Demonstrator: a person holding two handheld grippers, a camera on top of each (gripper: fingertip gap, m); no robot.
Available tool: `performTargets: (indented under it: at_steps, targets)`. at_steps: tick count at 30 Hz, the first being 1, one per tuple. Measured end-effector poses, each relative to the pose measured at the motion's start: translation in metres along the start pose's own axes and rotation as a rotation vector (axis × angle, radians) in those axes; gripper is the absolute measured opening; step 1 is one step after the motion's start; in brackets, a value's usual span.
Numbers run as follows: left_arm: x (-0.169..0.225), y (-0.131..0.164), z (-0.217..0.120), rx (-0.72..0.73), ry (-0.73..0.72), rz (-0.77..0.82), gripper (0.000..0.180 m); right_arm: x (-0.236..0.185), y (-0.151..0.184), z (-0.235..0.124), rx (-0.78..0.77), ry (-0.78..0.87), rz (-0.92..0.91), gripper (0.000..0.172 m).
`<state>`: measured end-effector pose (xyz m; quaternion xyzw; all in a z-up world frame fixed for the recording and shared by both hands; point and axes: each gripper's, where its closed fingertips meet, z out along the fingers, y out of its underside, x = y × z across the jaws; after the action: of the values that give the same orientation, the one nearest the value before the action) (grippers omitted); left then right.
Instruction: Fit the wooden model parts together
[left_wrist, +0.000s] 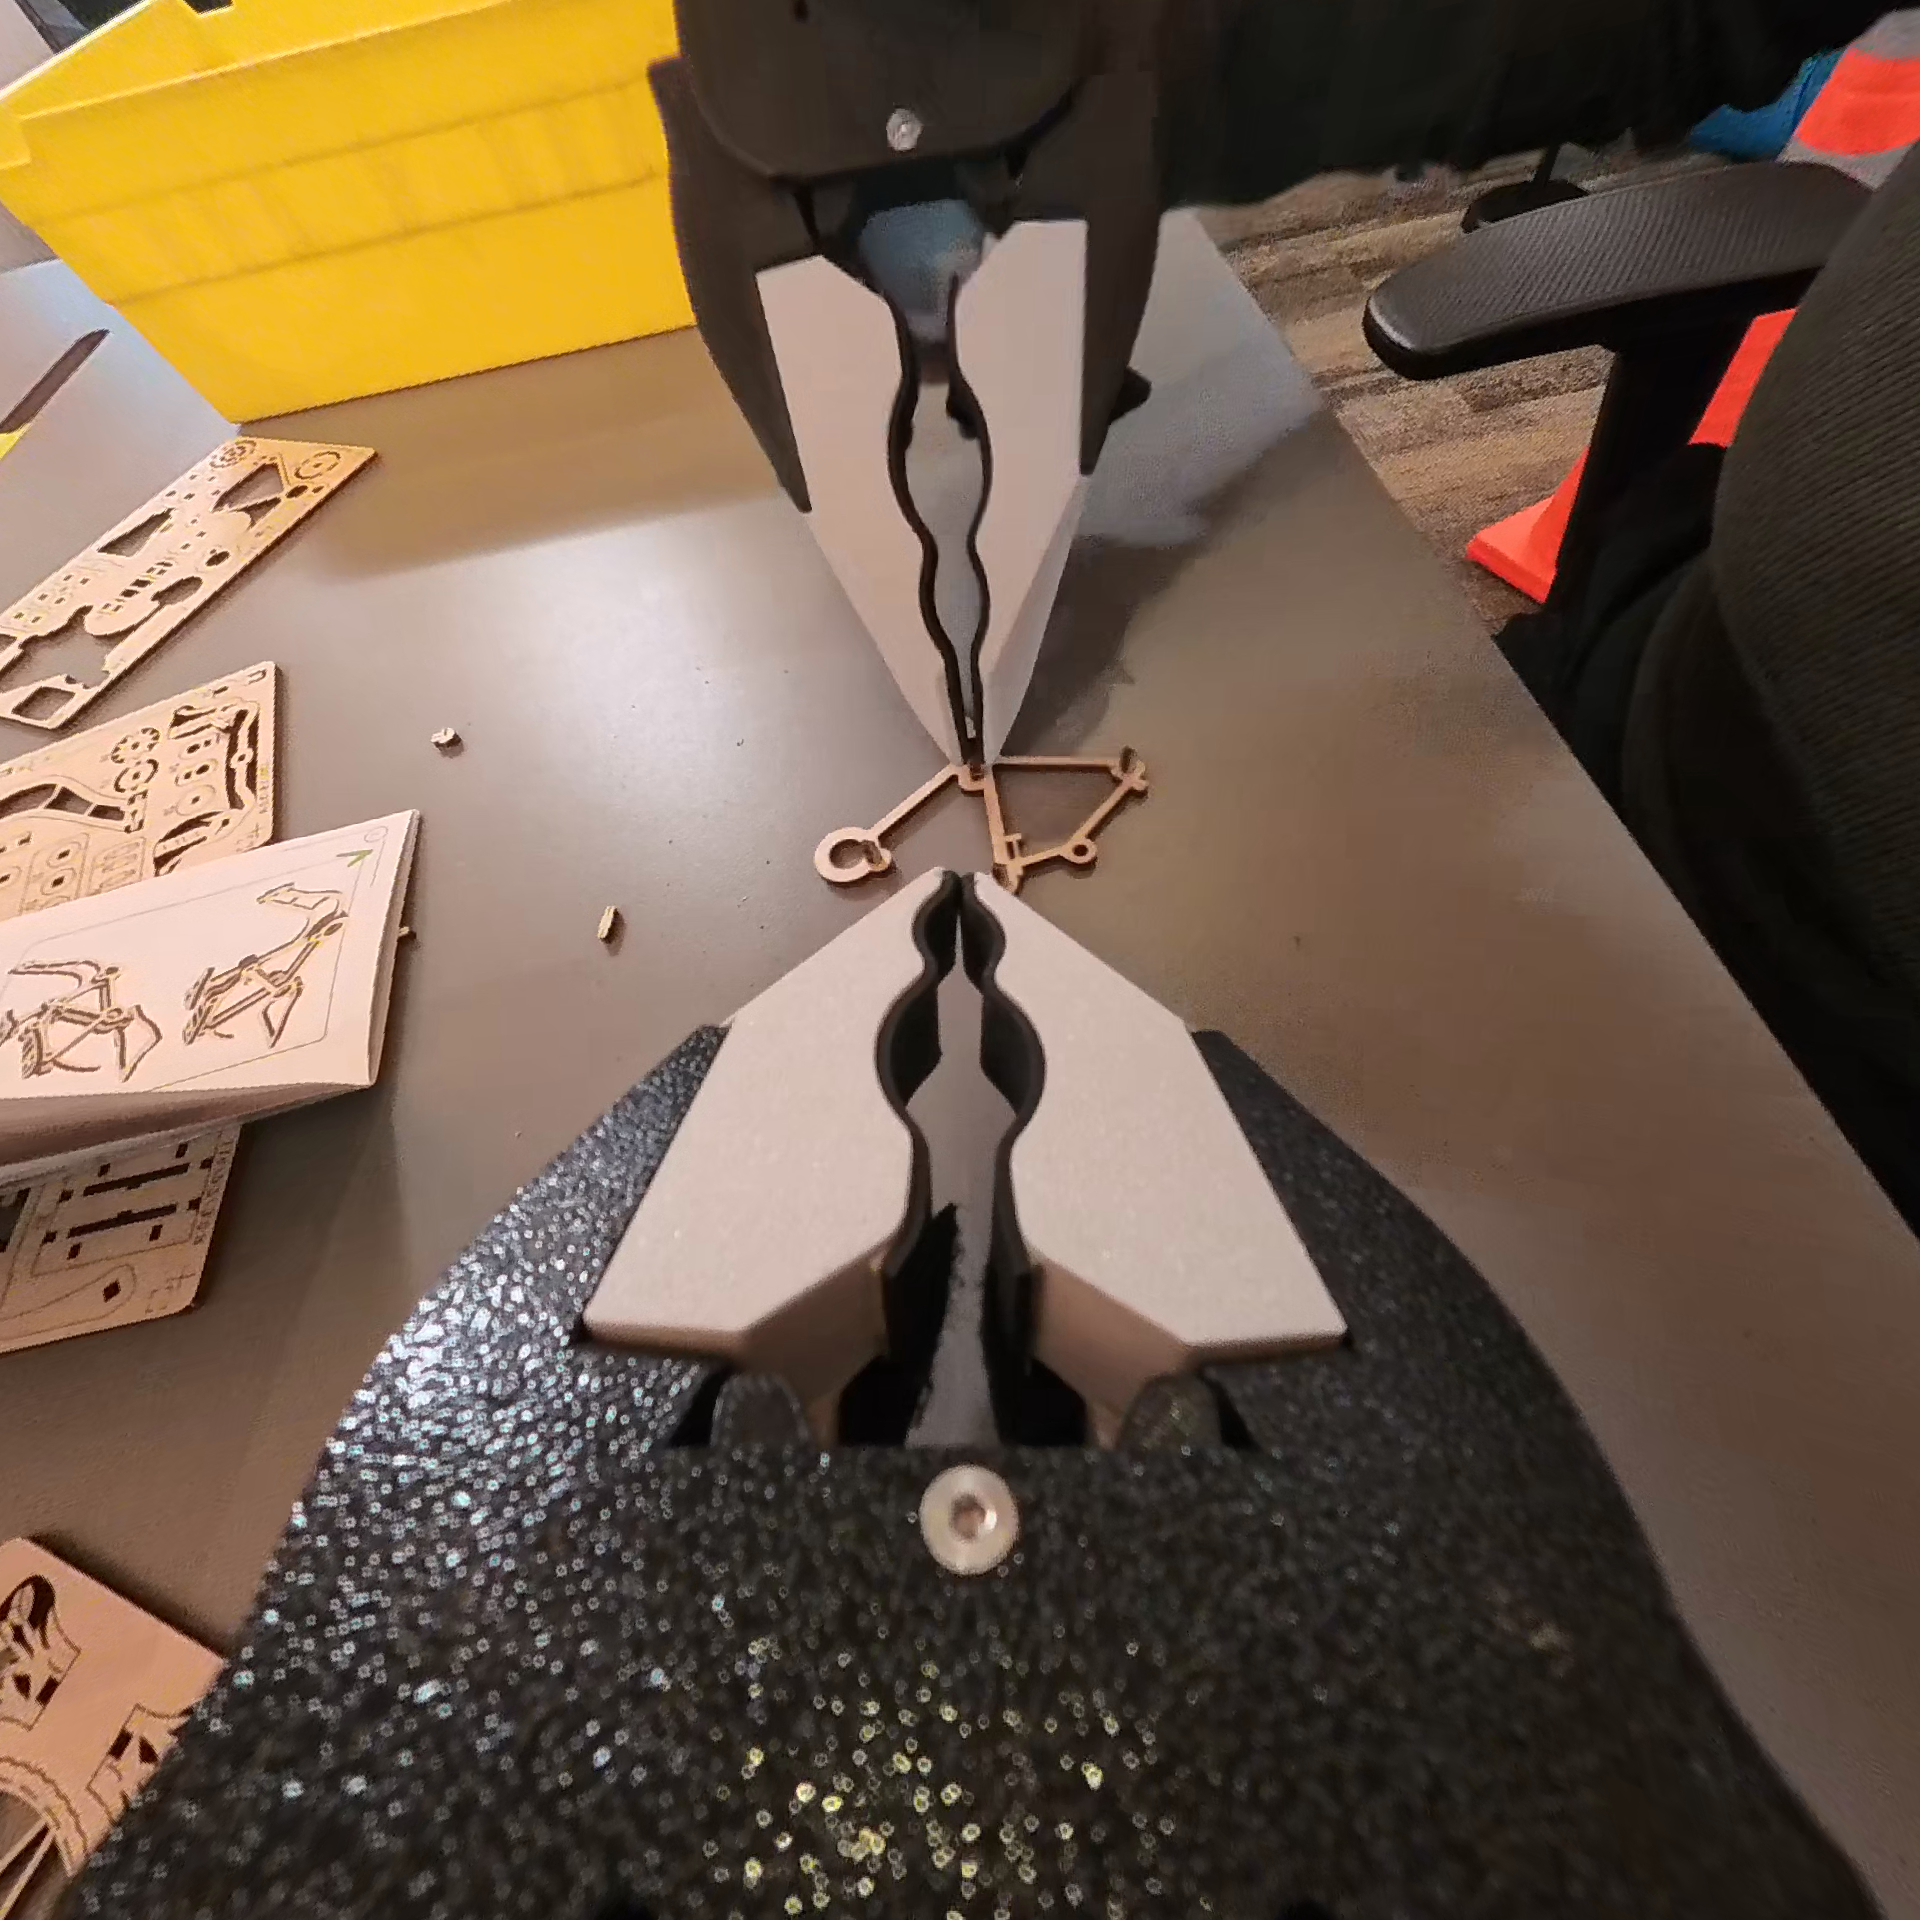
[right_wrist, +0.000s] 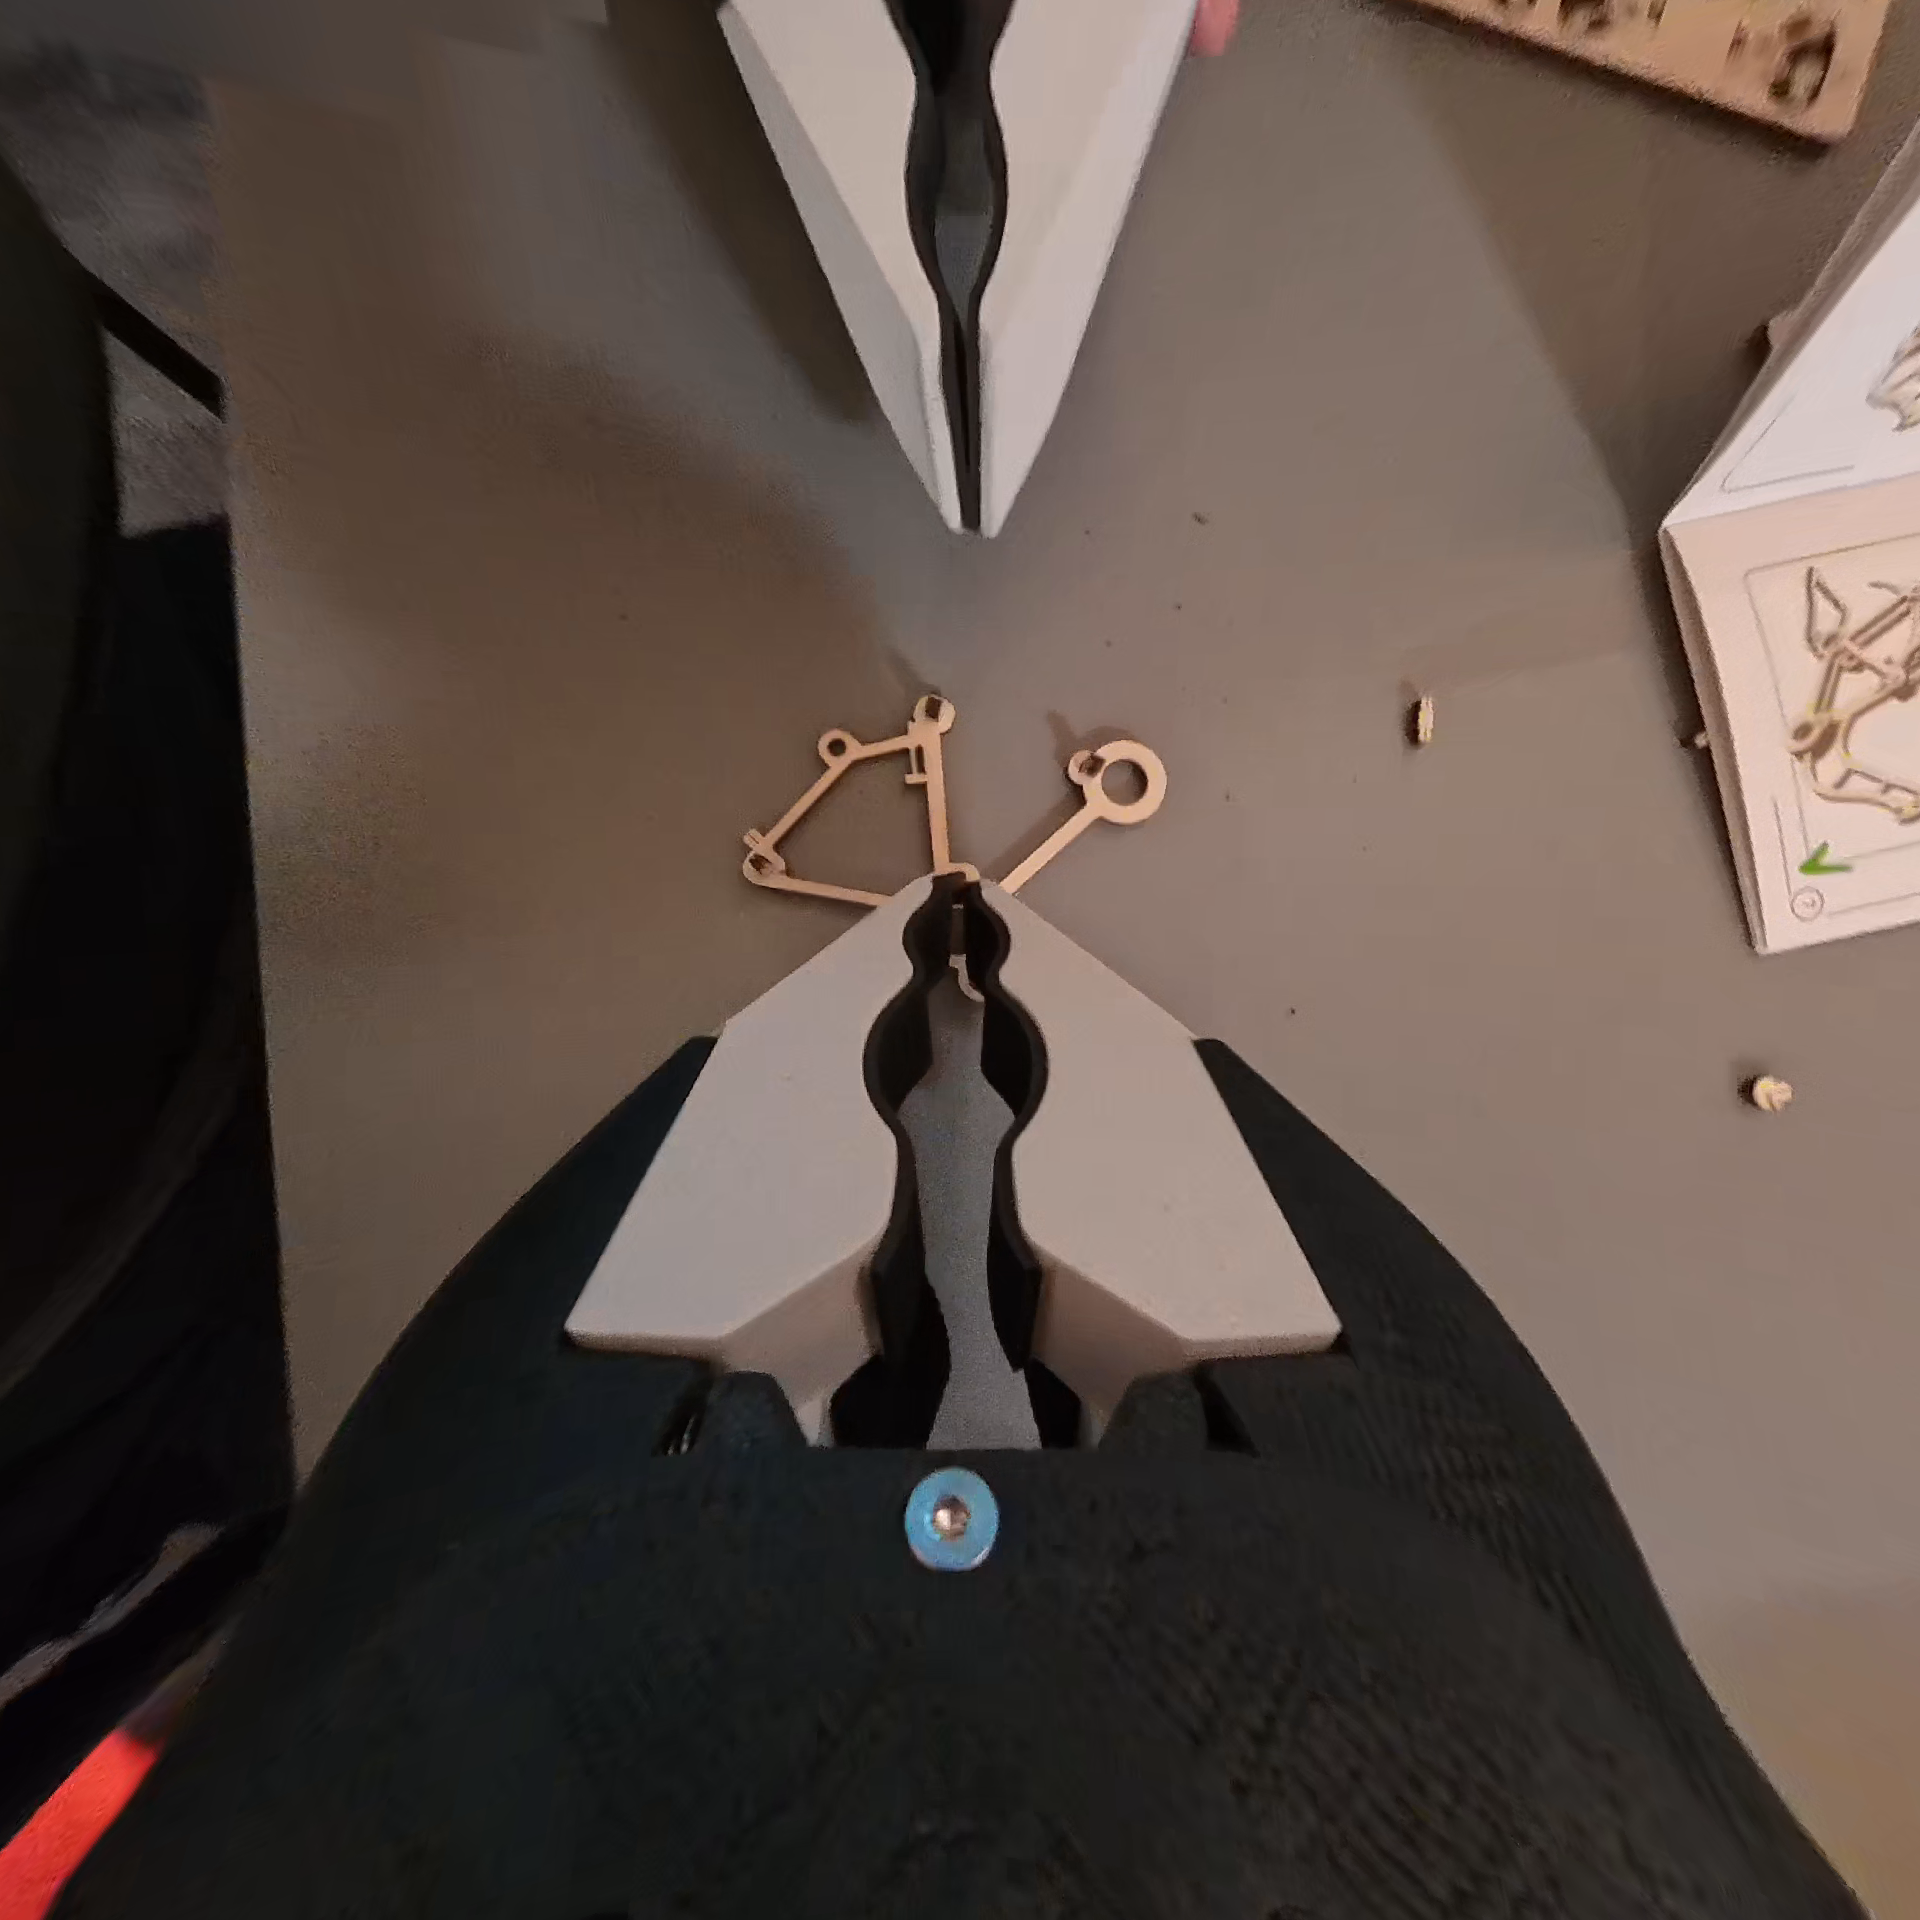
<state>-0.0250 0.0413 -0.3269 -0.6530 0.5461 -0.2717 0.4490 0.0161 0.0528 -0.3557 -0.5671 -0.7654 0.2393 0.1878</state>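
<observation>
The thin wooden frame piece (right_wrist: 883, 821) lies flat on the desk (right_wrist: 1351, 1039), pinched at its corner joint by the clenched right hand-held gripper (right_wrist: 958, 896). The left hand-held gripper (left_wrist: 958, 883) is clenched on nothing, just beside the piece at 6 o'clock. If lifted by that corner, the slender wood could be snapped or twisted out. The yellow bin (left_wrist: 364, 187) at 11 o'clock is seen only from outside; its contents cannot be told.

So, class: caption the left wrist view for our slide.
Two closed grippers meet over a flat wooden frame part on the grey table.
</observation>
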Motion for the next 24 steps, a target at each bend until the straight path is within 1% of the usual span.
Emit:
performTargets:
  at_steps: [3, 6, 9, 12, 13, 16, 20, 24]
  targets:
    - [-0.0001, 0.0001, 0.0001, -0.002, -0.001, 0.001, 0.000, 0.0000, 0.0021, 0.0000, -0.175, 0.037, -0.004, 0.000]
    - [-0.0001, 0.0002, 0.0002, -0.004, -0.001, 0.003, 0.000, 0.0001, 0.0033, 0.0002, -0.321, 0.041, -0.031, 0.000]
    - [0.0000, 0.0002, 0.0002, -0.004, -0.003, 0.006, 0.000, 0.0003, 0.0040, 0.0002, -0.422, 0.035, -0.045, 0.000]
    - [0.0002, 0.0002, 0.0002, -0.005, -0.002, 0.008, 0.000, 0.0004, 0.0046, 0.0002, -0.505, 0.063, -0.077, 0.000]
    - [0.0003, 0.0002, 0.0001, -0.005, -0.002, 0.009, 0.000, 0.0003, 0.0047, 0.0002, -0.523, 0.065, -0.097, 0.000]
    - [0.0006, 0.0004, 0.0003, -0.006, -0.001, 0.011, 0.000, 0.0028, 0.0042, 0.0007, -0.528, 0.045, -0.073, 0.000]
    - [0.0008, 0.0005, 0.0004, -0.008, -0.002, 0.013, 0.000, 0.0081, 0.0050, 0.0006, -0.566, 0.104, -0.151, 0.000]
    - [0.0010, 0.0004, 0.0004, -0.006, -0.002, 0.015, 0.000, 0.0079, 0.0045, 0.0009, -0.529, 0.072, -0.104, 0.001]
